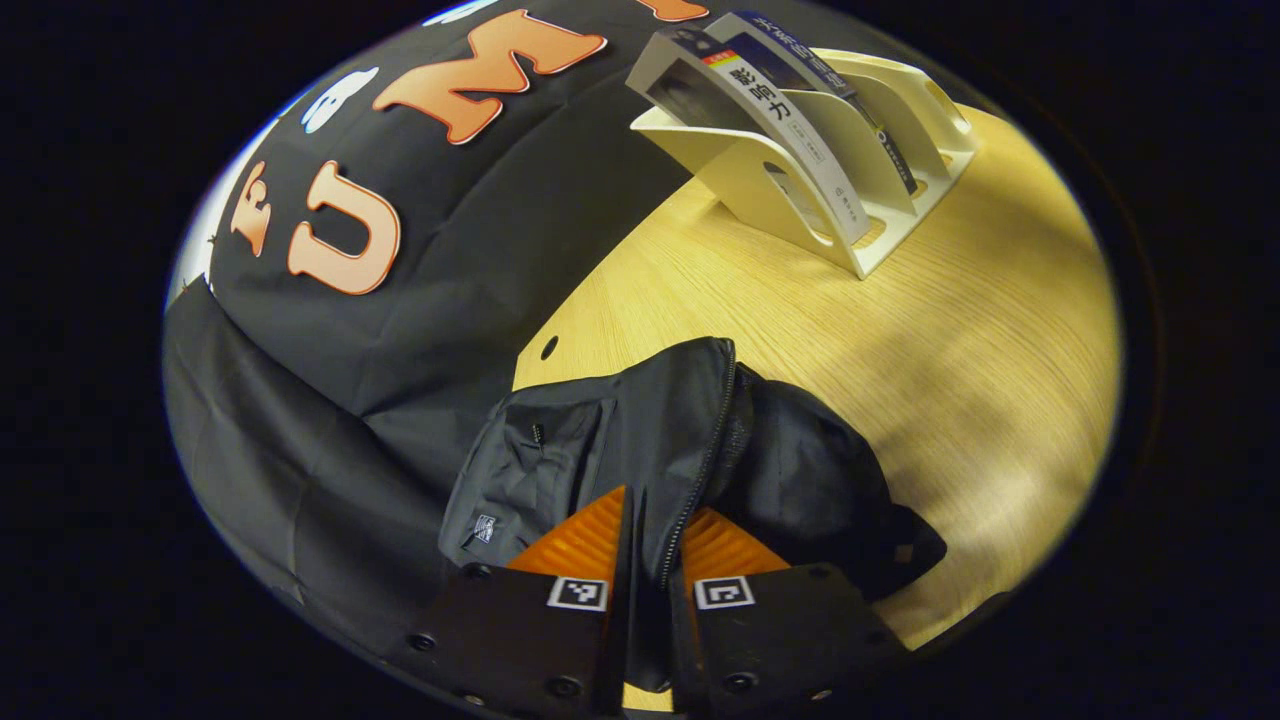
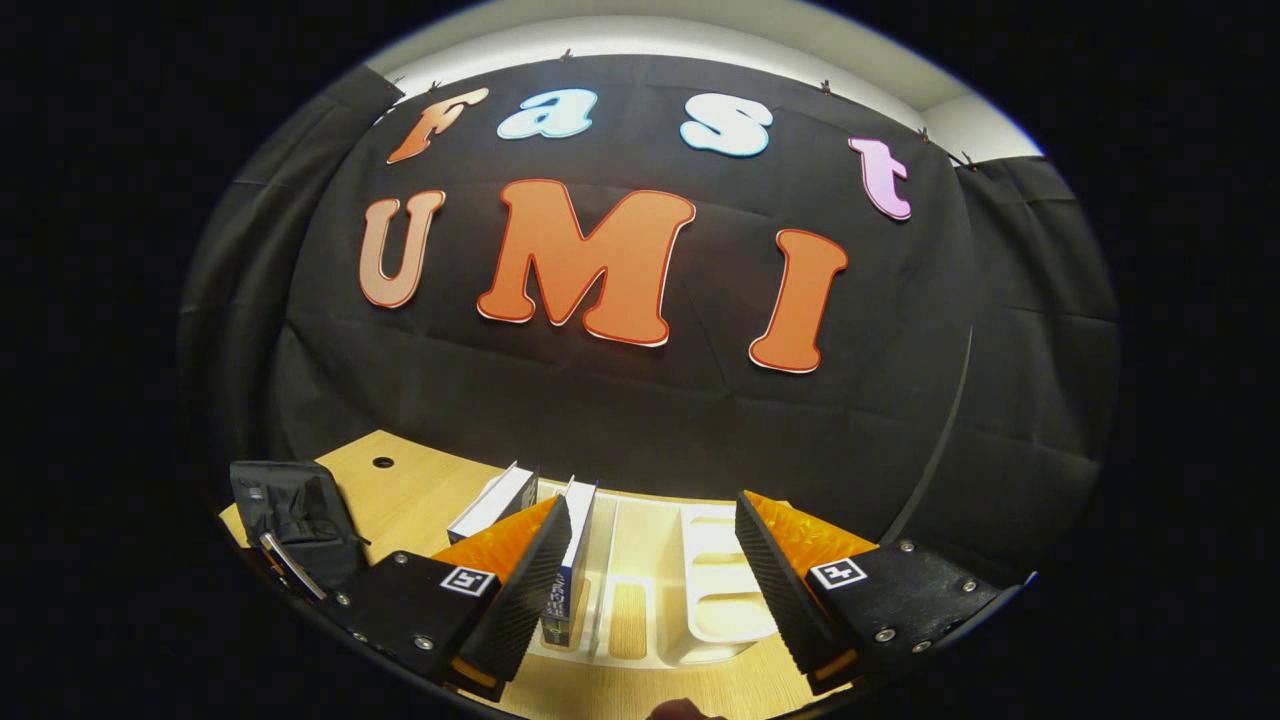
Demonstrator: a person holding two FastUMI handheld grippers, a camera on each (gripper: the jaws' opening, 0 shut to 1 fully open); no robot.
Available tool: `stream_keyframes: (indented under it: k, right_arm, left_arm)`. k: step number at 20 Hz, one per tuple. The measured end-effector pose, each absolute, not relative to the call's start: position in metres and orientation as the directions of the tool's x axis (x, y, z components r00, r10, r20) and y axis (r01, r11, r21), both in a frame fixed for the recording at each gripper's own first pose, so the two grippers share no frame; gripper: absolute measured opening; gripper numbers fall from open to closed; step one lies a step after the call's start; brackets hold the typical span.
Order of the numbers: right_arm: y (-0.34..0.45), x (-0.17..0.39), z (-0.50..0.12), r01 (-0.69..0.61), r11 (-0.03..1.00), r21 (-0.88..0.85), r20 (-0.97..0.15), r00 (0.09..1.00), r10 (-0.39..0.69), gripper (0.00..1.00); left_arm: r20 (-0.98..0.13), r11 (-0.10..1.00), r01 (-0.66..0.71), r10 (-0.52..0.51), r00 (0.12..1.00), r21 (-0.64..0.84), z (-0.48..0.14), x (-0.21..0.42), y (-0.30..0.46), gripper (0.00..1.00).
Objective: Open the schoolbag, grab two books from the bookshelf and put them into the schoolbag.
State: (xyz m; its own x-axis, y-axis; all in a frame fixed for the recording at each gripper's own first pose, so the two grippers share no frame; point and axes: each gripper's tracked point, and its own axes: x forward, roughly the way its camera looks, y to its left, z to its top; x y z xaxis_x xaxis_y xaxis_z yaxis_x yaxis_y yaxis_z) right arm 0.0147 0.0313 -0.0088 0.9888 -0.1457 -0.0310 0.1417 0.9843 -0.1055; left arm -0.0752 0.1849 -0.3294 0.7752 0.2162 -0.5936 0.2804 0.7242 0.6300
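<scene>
Spread right gripper (image 2: 645, 570) above bookshelf (image 2: 700, 590), seemingly.

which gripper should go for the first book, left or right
Right. The right gripper is open above the bookshelf, a book by its finger. The left gripper is shut on the schoolbag.

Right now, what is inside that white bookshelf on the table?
Two books lean in the white bookshelf, side by side in neighbouring slots; the other slots look empty. The dividers cover the books' lower parts, so their full covers cannot be seen.
</scene>
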Motion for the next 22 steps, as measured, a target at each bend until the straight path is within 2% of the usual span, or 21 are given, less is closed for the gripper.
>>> stream_keyframes:
  k: [1, 9, 18, 22]
  right_arm:
    - [0.034, 0.016, -0.007, 0.146, 0.983, -0.11, -0.032, 0.988, -0.15, 0.98]
    - [0.057, 0.034, 0.007, 0.139, 0.979, -0.151, -0.094, 0.984, -0.154, 0.98]
    - [0.091, 0.07, 0.01, 0.021, 0.987, -0.161, -0.257, 0.964, -0.063, 0.99]
    - [0.107, 0.088, -0.001, -0.021, 0.996, -0.088, -0.363, 0.932, -0.013, 0.99]
  left_arm:
    - [-0.608, 0.74, 0.289, 0.198, 0.769, 0.607, -0.327, -0.076, 0.185, 0.11]
    - [-0.693, 0.788, 0.392, 0.06, 0.719, 0.475, -0.304, -0.067, 0.193, 0.08]
    - [-0.763, 0.821, 0.477, -0.081, 0.641, 0.313, -0.257, -0.056, 0.215, 0.06]
    - [-0.785, 0.834, 0.505, -0.153, 0.6, 0.223, -0.245, -0.049, 0.224, 0.06]
